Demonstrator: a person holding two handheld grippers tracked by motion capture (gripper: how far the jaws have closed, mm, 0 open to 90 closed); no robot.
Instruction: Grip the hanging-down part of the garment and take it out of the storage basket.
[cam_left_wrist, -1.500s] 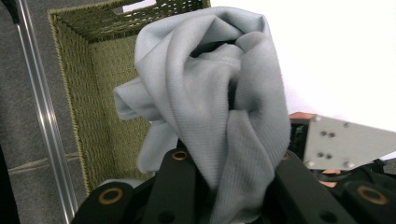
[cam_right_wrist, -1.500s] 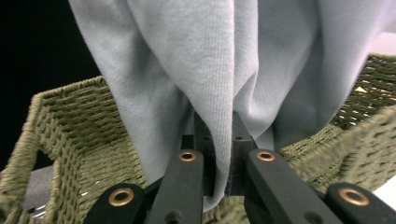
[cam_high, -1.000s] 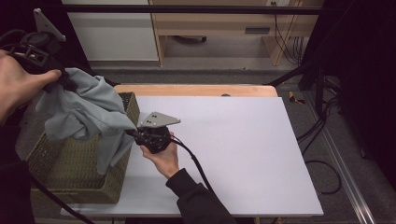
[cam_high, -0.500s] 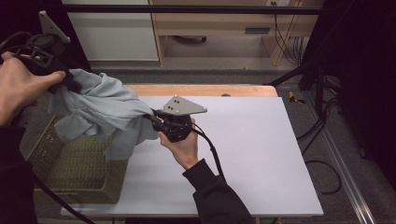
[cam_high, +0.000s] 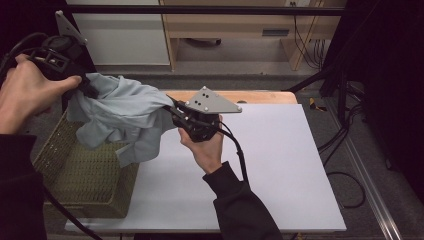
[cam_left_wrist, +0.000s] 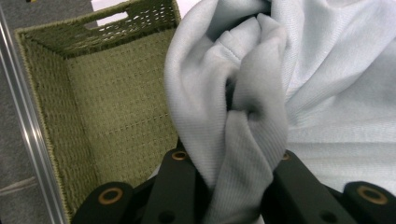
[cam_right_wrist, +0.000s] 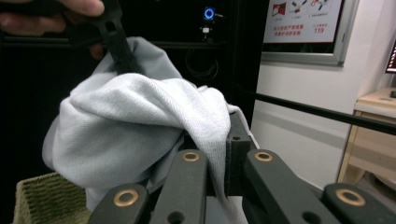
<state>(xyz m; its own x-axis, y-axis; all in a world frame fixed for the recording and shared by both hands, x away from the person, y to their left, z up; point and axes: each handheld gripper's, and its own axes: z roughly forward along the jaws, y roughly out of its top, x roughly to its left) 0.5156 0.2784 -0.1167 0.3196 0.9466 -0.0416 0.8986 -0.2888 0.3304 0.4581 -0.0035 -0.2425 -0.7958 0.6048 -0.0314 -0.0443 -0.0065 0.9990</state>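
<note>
Both grippers are clamped on the pale grey-blue garment (cam_high: 122, 117). Your left gripper (cam_high: 82, 85) pinches a bunched fold between its fingers (cam_left_wrist: 180, 186), held up over the basket. Your right gripper (cam_high: 172, 111) has a thinner edge of cloth nipped between its fingers (cam_right_wrist: 184, 186), out over the near-left part of the white table (cam_high: 280, 165).

The garment hangs slung between the 2 grips, clear of the table, with its lower folds drooping over the right rim of the green woven basket (cam_high: 75, 185).

Risks as I read them:
- The right grip is on a thin edge. Pull the hands apart too hard and it could slip out.
- The drooping hem can snag on the basket rim or weave and drag or tip the basket.
- The left bunch is thick, so you may be gripping several layers and it won't open flat.

Basket: the floor and walls visible in the left gripper view look bare. The part under the cloth is hidden.
</note>
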